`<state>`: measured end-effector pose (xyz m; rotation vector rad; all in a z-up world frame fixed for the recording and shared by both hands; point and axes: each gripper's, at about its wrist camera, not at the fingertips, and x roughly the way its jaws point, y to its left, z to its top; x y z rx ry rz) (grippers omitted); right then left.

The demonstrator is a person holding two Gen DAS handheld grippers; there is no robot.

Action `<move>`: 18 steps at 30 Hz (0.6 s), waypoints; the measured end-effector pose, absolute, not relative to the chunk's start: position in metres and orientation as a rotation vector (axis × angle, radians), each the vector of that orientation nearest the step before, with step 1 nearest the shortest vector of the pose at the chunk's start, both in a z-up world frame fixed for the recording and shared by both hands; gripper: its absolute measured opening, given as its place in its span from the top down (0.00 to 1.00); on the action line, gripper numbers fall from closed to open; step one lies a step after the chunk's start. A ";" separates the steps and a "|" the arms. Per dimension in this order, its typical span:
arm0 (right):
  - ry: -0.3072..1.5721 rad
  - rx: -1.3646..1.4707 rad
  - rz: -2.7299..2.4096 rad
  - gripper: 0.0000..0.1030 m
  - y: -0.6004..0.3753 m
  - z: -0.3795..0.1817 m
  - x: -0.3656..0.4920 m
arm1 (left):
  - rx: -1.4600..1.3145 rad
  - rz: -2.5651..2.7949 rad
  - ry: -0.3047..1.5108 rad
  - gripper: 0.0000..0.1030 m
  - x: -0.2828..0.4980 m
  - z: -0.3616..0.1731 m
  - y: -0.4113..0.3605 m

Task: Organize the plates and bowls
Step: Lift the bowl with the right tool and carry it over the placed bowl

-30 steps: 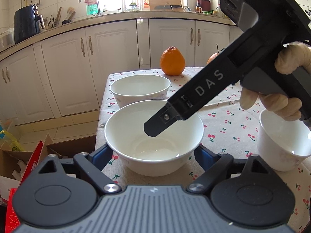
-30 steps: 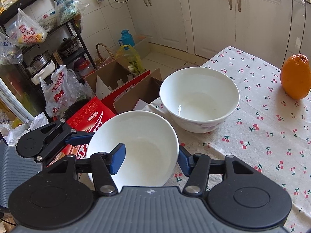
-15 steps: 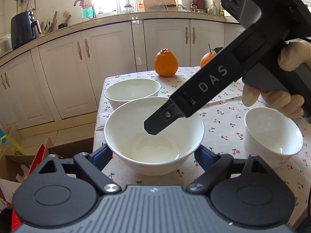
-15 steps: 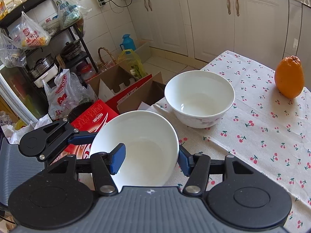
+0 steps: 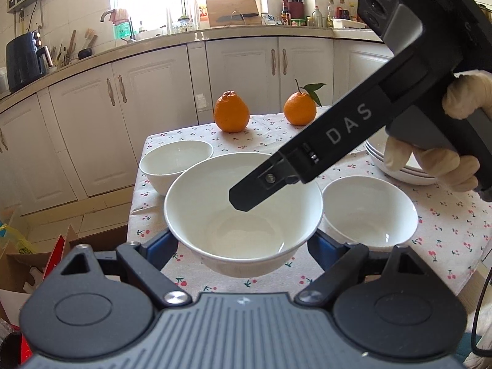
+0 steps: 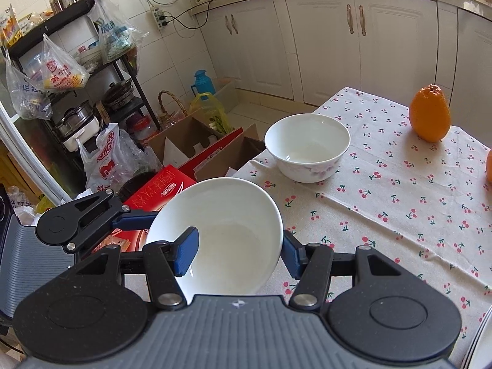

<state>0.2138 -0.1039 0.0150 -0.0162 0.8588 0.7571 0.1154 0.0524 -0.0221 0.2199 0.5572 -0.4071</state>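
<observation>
Open stretch of cherry-print tabletop from 1 to 4 o'clock in the right wrist view, free for passage. Blocked at 12 o'clock by a white bowl, at 2 o'clock by an orange. In the left wrist view, crowded: small bowl at 3 o'clock, stacked plates at 2 o'clock, right tongs slanting across the middle. Boxes beyond the left edge.

Pretty clearly a home kitchen: white panelled cabinets run under a pale stone counter, with a knife block at top centre. A black metal rack stuffed with pots and plastic bags fills the upper left, and the cherry-print tablecloth sits lower right.
</observation>
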 end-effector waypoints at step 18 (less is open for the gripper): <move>0.798 0.036 0.660 0.39 -0.170 0.028 0.166 | 0.249 -0.526 0.525 0.12 0.095 -0.010 0.001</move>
